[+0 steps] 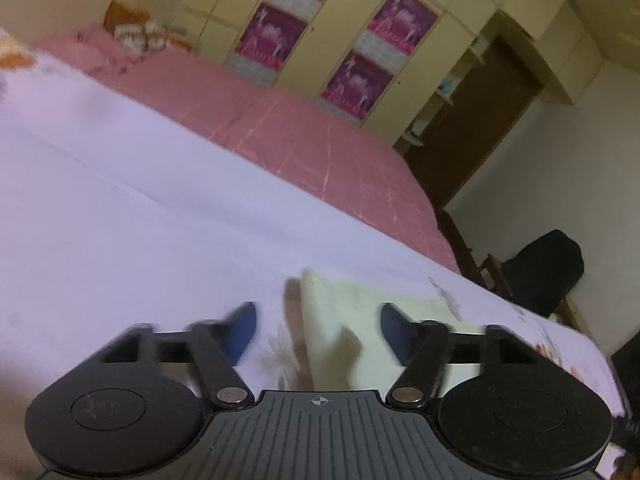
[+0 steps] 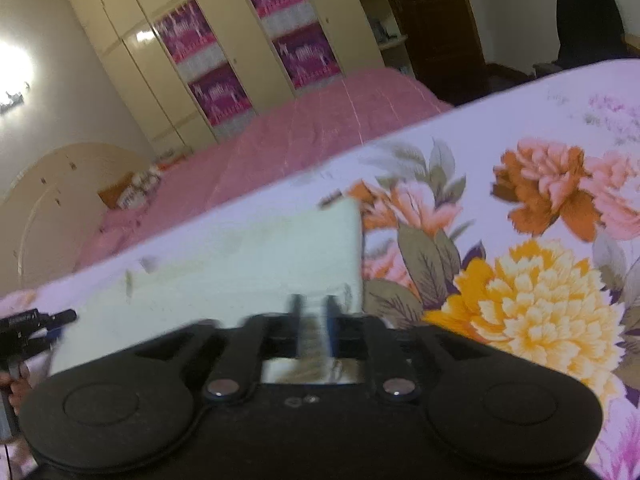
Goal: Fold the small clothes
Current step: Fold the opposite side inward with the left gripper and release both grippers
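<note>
Right gripper (image 2: 313, 322), jaws nearly closed, is seen pinching the near edge of the cloth (image 2: 256, 264) on the bed (image 2: 500, 128); left gripper (image 1: 318, 330), wide open, empty, is placed at its left end, long axis running between them.

The cloth (image 2: 256, 256) is plain pale cream. The sheet (image 2: 480, 152) is lilac-white, printed with orange, pink and yellow flowers and grey-green leaves. The bedspread (image 1: 304, 136) is pink. The wardrobe (image 2: 248, 60) is cream with magenta panels. Both claws are black with blue pads.
</note>
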A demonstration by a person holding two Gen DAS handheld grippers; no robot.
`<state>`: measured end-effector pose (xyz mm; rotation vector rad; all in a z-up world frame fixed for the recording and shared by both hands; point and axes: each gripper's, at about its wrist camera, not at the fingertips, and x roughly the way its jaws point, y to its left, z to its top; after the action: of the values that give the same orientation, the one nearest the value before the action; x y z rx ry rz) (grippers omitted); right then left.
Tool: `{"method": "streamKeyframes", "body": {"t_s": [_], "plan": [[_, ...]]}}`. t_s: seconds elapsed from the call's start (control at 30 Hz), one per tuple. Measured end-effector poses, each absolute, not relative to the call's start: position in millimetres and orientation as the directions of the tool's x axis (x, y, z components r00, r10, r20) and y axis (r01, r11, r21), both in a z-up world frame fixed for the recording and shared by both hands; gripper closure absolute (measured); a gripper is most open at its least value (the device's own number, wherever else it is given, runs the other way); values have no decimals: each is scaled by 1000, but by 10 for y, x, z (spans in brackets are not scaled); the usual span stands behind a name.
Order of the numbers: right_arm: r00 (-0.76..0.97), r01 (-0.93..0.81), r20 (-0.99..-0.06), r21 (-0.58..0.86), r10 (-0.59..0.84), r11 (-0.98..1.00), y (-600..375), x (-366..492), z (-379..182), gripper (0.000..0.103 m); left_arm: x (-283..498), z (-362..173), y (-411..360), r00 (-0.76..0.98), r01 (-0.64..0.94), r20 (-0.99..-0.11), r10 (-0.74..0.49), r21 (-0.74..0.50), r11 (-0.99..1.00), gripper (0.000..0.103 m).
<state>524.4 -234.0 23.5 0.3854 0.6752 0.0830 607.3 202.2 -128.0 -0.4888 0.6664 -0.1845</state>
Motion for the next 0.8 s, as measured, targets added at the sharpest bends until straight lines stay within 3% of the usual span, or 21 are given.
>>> {"method": "streamKeyframes", "body": {"t_s": [0.1,0.23,0.27,0.3,0.43,0.5,0.53,0.57,0.6,0.63,0.8], "plan": [[769,31,-602,371,215,928,-2297,5187,248,82,5856,-1276,1969,759,17,-563,-328,-486,874,35],[740,24,-637,344,215,939,-2220,5201,150,89,5808,-1301,1896,746,1,-604,-280,-421,907,70],[733,29,-650,323,200,946,-2195,5224,121,97,5831,-1292,1913,742,0,-607,-285,-425,905,92],[734,35,-655,302,181,953,-2183,5235,111,102,5854,-1278,1955,735,-8,-610,-296,-445,896,93],[746,66,-650,294,149,953,-2219,5225,142,102,5785,-1240,1913,735,9,-621,-273,-393,919,92],[731,47,-664,280,158,959,-2197,5221,102,103,5714,-1203,1933,738,-7,-623,-258,-390,921,80],[730,46,-665,280,159,959,-2199,5205,122,102,5655,-1152,1948,743,-16,-621,-251,-391,920,64],[734,52,-660,290,161,956,-2212,5176,180,96,5582,-1112,1952,753,-14,-609,-248,-391,920,49],[749,53,-643,298,159,953,-2221,5126,242,79,5501,-1086,1947,765,-11,-597,-243,-390,921,48],[767,50,-622,305,160,951,-2227,5067,307,77,5453,-1067,1928,766,-2,-589,-255,-399,917,48],[728,24,-663,278,174,960,-2112,5028,223,87,5371,-1231,1712,750,23,-626,-214,-299,954,48]]}}
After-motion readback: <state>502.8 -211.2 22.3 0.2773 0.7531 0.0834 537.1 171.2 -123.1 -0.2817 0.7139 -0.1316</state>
